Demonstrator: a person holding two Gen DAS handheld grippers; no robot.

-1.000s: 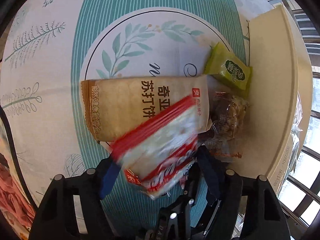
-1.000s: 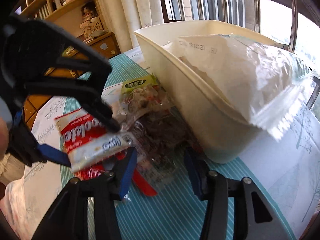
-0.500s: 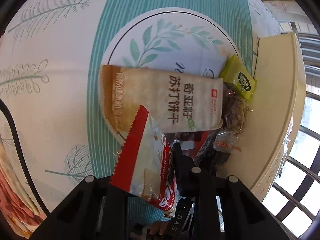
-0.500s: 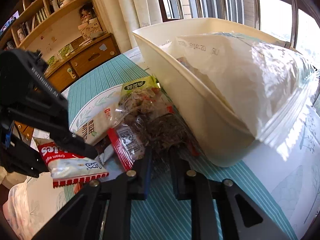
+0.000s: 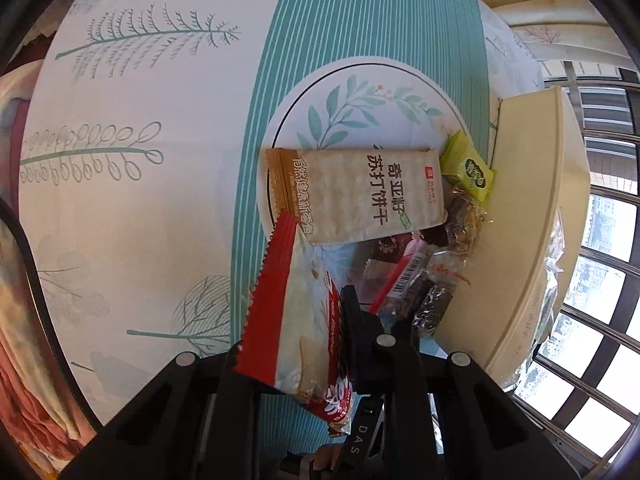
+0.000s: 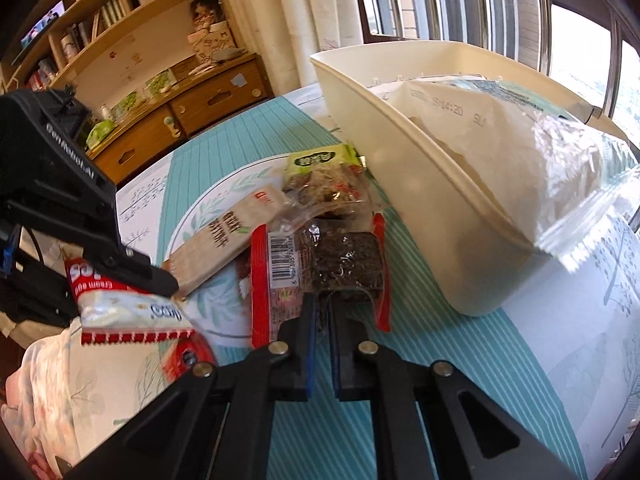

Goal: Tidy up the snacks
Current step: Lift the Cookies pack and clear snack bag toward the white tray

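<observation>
Bright window (image 6: 500, 8) daylight, glare; fisheye edges bend, perhaps slightly soft.

L gripper (image 5: 316, 320) jaws clamp cookie pkt (image 5: 296, 320)

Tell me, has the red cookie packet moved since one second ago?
Yes. In the right wrist view, the red cookie packet went left, away from the cream bin.
</observation>
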